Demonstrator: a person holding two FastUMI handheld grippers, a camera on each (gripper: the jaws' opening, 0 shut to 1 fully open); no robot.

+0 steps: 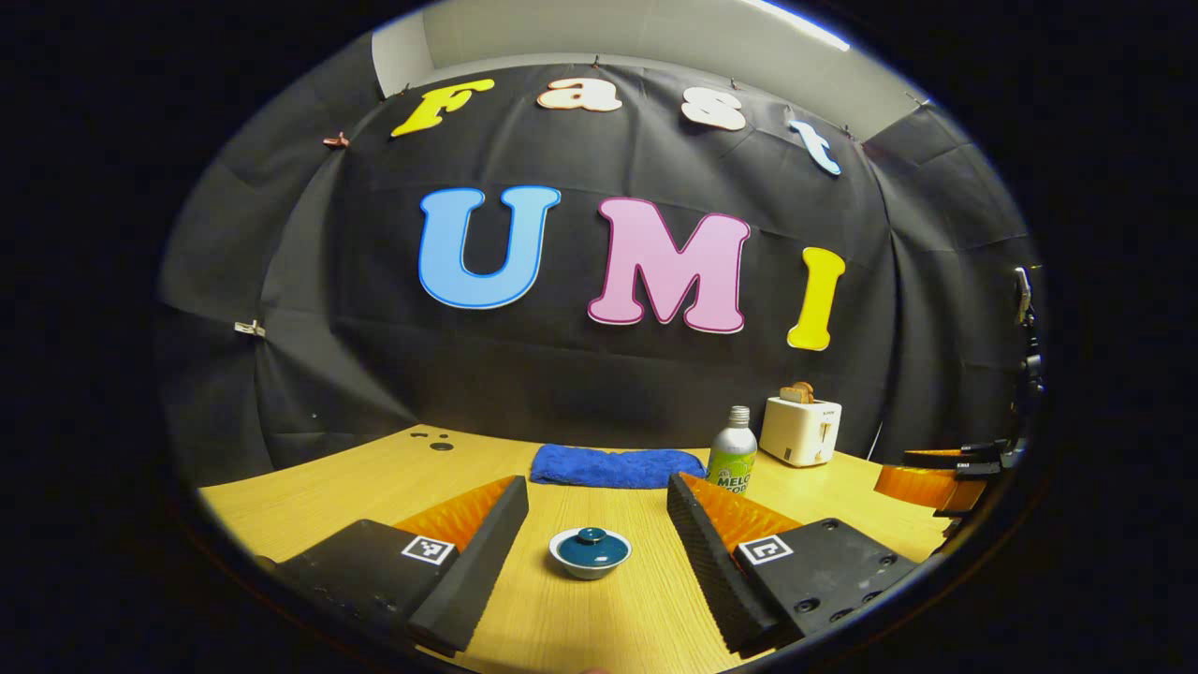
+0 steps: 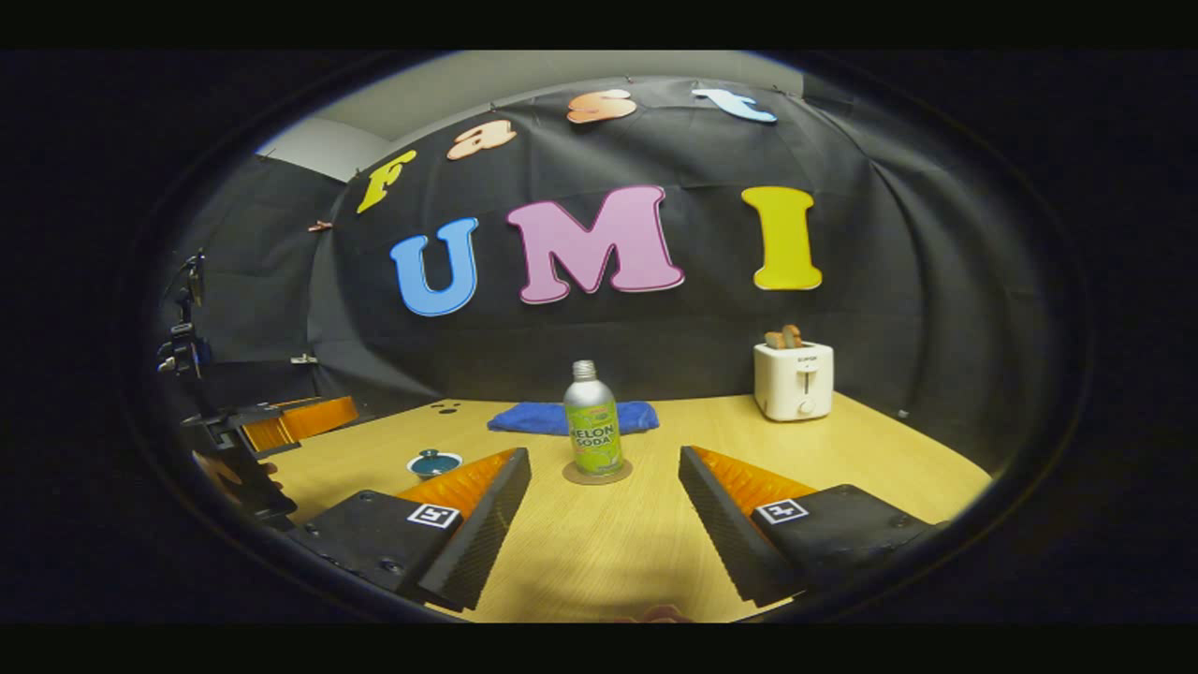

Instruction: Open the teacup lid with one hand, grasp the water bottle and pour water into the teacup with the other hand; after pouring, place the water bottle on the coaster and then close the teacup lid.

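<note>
A small teacup point(image 1: 590, 552) with a dark teal lid and a round knob sits on the wooden table, straight ahead of my left gripper point(image 1: 597, 505), which is open and a short way back from it. The same teacup point(image 2: 433, 462) appears at the left in the right gripper view. A silver and green water bottle point(image 2: 592, 423) stands upright on a round coaster point(image 2: 596, 474). My right gripper point(image 2: 605, 477) is open, facing the bottle from a short distance. In the left gripper view the bottle point(image 1: 732, 451) stands behind the right finger.
A folded blue cloth point(image 1: 618, 465) lies at the back of the table point(image 1: 374, 477). A white toaster point(image 2: 794, 378) with bread in it stands at the back right. The other gripper point(image 1: 945, 477) shows at the right edge of the left gripper view.
</note>
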